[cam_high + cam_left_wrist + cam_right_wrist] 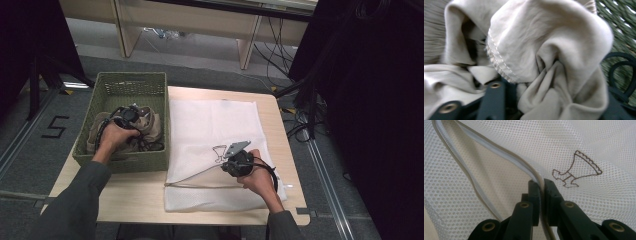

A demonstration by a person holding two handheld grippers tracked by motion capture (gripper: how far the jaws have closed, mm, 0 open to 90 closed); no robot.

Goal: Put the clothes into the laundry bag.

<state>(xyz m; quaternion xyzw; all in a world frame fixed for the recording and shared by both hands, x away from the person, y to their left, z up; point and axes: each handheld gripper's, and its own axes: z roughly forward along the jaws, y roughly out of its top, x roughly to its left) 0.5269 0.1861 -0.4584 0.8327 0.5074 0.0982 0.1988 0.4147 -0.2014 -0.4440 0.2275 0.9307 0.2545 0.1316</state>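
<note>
Your left gripper (131,116) is half closed around the beige cloth (529,50) in the basket (150,82): soft, light, floppy; take a thick fold. Right gripper (541,185) is clenched on the mesh bag's (215,125) zip edge.

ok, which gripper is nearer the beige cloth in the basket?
Left. The left gripper is in the basket, on the beige cloth; the right gripper pinches the mesh bag's edge.

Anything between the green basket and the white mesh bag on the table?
Nothing: in the high view the green basket and the white mesh bag sit side by side, with just a thin strip of bare table between them.
</note>
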